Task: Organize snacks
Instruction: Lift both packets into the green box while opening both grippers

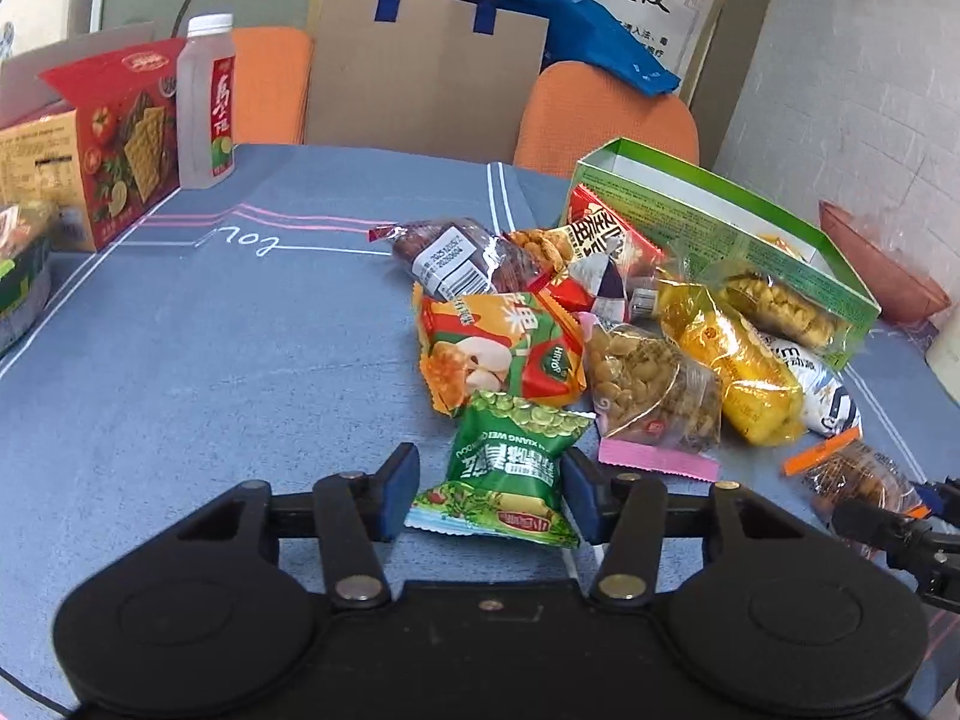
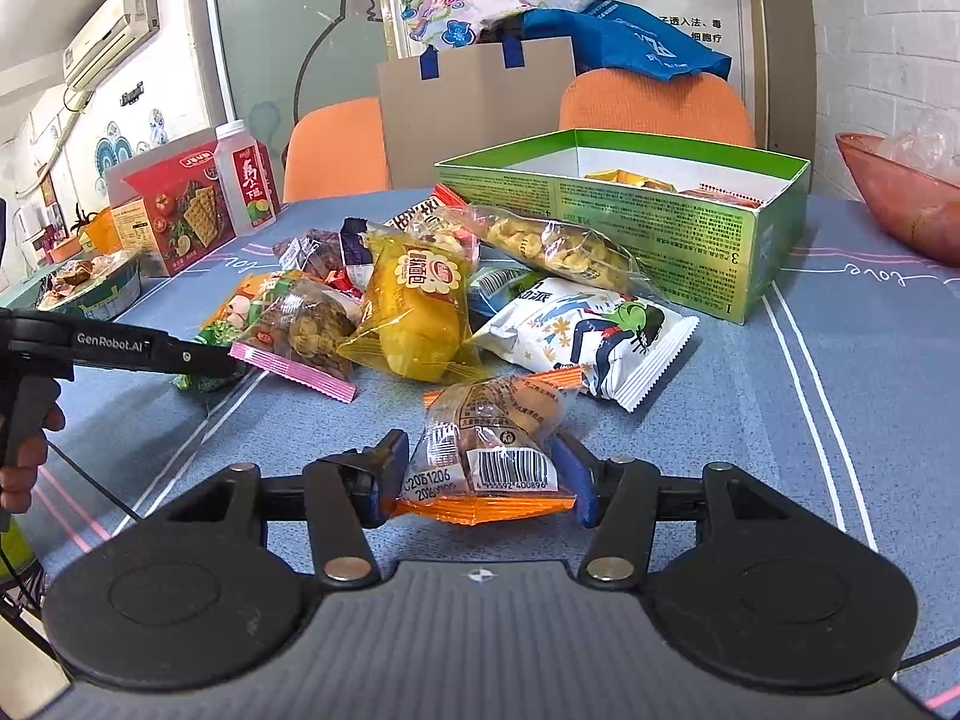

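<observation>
My left gripper point(image 1: 489, 495) stands wide around the green packet point(image 1: 504, 468), my right gripper point(image 2: 480, 471) wide around the orange-edged packet point(image 2: 495, 438). Beyond, most snacks lie before the green box point(image 2: 654, 222); few are inside.

2 orange chairs point(image 2: 657, 102); white brick wall point(image 2: 888, 30); air conditioner point(image 2: 111, 36).
</observation>
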